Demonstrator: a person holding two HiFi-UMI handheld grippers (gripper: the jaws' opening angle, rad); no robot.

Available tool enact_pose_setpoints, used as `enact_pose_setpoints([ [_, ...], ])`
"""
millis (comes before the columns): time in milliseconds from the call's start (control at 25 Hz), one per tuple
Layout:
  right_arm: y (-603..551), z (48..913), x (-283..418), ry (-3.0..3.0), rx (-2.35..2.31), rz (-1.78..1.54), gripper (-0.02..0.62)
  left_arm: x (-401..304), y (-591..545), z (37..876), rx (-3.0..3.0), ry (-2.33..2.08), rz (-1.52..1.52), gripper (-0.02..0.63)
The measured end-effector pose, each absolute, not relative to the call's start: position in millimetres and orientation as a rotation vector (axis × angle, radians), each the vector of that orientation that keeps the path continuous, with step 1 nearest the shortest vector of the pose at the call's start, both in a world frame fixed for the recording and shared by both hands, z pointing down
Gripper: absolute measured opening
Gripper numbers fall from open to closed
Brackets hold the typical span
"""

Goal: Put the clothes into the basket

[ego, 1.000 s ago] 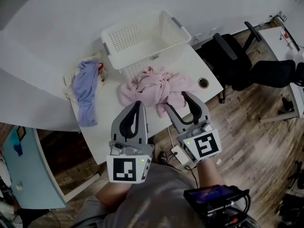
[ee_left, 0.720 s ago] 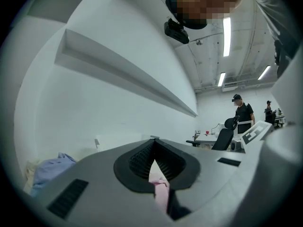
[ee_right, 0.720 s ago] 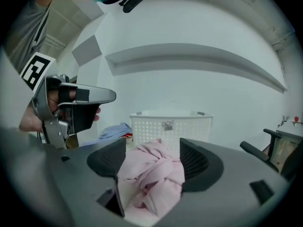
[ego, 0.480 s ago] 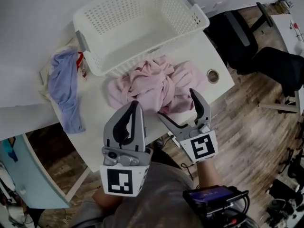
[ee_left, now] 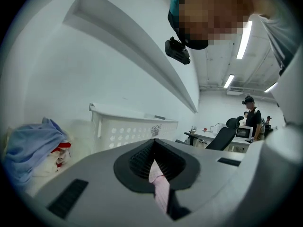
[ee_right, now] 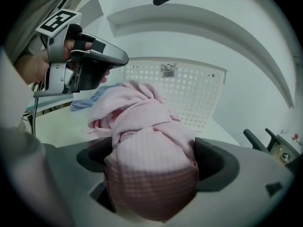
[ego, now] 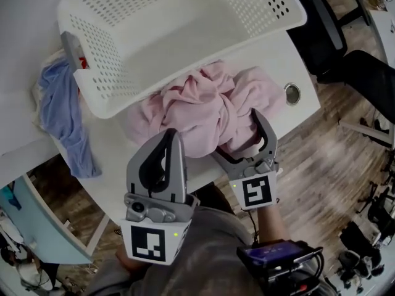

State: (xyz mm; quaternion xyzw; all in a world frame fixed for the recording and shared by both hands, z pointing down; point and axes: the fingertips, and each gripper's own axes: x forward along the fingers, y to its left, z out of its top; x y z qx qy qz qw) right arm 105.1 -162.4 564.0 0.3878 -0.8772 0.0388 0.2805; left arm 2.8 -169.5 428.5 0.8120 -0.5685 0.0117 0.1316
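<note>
A crumpled pink garment (ego: 197,113) lies on the white table (ego: 117,159) against the front wall of the empty white basket (ego: 185,36). My right gripper (ego: 234,132) straddles the garment's near right fold. Its jaws are opening wide, and the bunched pink cloth (ee_right: 137,108) fills the gap between them (ee_right: 154,160). My left gripper (ego: 171,134) hangs shut just above the garment's near edge, holding nothing. Its own view shows closed jaws (ee_left: 154,143) with a pink sliver (ee_left: 158,183) behind the slit. A blue garment (ego: 62,116) lies left of the basket.
A red and white cloth (ee_left: 59,150) lies under the blue one. The table has a round cable hole (ego: 292,94) near its right edge. Black office chairs (ego: 345,48) stand on the wooden floor (ego: 321,165) to the right. A wall runs behind the basket.
Both grippers moved forward to the pink garment. The right jaws spread from narrow to wide and now sit around a fold. The left gripper stayed shut.
</note>
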Motion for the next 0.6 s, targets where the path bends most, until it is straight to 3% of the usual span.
enact_pose_setpoints([
  [160, -166, 567, 105, -2.349, 1.089, 0.102, 0.529, -2, -172, 434, 2.348, -1.648, 0.046, 0.009],
  [240, -166, 564, 104, -2.373, 1.098, 0.117, 0.493, -3, -170, 433, 2.347, -1.647, 0.046, 0.009],
  [400, -159, 551, 102, -2.43, 1.105, 0.12, 0.329, -2, -163, 421, 2.365, -1.657, 0.03, 0.009],
  [600, -153, 522, 104, -2.523, 1.192, 0.171, 0.224, 0, -148, 401, 2.396, -1.688, 0.012, 0.009],
])
